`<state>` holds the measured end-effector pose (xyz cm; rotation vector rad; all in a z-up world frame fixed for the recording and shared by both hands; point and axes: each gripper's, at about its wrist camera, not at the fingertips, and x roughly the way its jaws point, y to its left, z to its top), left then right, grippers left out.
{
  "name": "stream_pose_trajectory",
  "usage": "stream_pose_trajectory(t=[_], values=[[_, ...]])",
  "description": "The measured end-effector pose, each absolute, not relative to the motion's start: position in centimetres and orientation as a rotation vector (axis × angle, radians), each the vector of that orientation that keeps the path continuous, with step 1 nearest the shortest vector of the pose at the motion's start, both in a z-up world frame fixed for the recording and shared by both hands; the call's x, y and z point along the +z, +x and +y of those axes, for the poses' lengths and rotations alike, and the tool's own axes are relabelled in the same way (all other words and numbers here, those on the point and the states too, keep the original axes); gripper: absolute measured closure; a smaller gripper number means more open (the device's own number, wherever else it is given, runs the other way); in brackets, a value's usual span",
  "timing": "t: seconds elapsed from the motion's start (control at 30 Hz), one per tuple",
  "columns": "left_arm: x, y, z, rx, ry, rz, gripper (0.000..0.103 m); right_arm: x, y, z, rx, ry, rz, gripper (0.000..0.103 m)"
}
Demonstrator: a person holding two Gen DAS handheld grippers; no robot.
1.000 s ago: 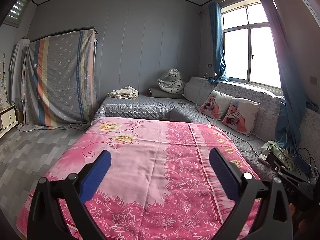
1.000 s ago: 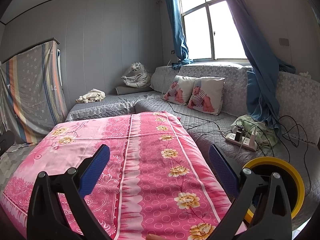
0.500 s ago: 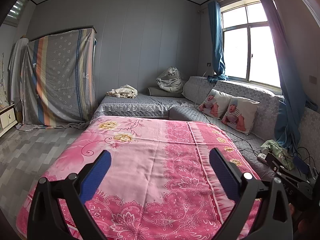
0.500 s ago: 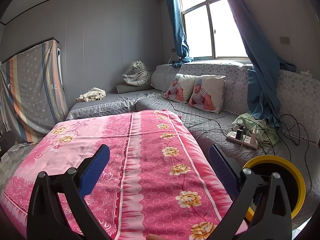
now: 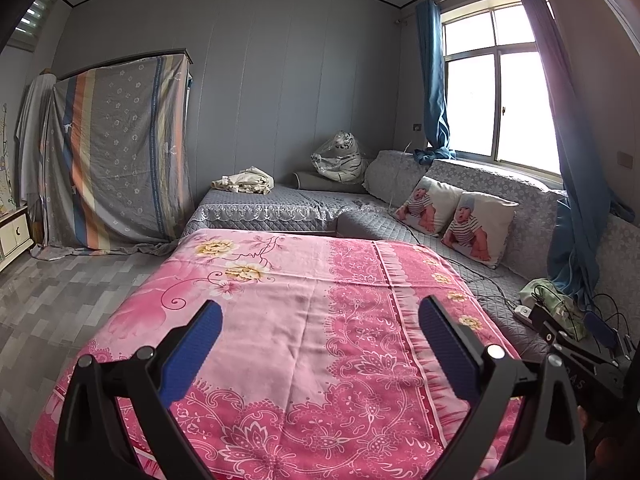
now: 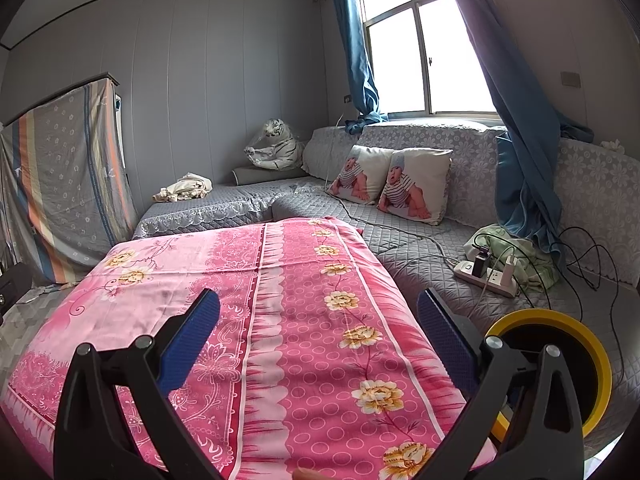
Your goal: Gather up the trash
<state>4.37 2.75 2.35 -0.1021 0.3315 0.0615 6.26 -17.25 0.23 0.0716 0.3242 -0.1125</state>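
Observation:
A table draped in a pink floral cloth [image 5: 304, 320] fills the foreground of both views, and I see no loose trash on it. My left gripper [image 5: 320, 312] hovers open over the near end of the cloth, with nothing between its blue pads [image 5: 192, 344]. My right gripper [image 6: 318, 302] is likewise open and empty above the pink floral cloth [image 6: 320, 320]. A round yellow-rimmed bin [image 6: 600, 376] with a dark inside sits low on the right, just beyond the right finger. A crumpled cream cloth [image 5: 248, 180] lies on the far grey sofa.
A grey quilted L-shaped sofa [image 6: 420, 248] wraps the back and right sides. On it are two baby-print pillows [image 6: 416, 184], a plush tiger in plastic [image 6: 276, 146], a power strip [image 6: 486, 276] with trailing cables and a green cloth [image 6: 516, 252]. A striped sheet covers furniture [image 5: 116, 152] at the left.
Both views have drifted only slightly, as the grippers shifted a little over the table. Both grippers have stayed open and empty.

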Motion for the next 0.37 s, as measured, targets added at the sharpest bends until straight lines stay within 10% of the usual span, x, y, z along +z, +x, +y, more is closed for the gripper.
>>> stream_pose_trajectory(t=[0.37], values=[[2.32,4.39,2.69,0.055,-0.106,0.343,0.008,0.3,6.36,-17.27,-0.112,0.073,0.329,0.008]])
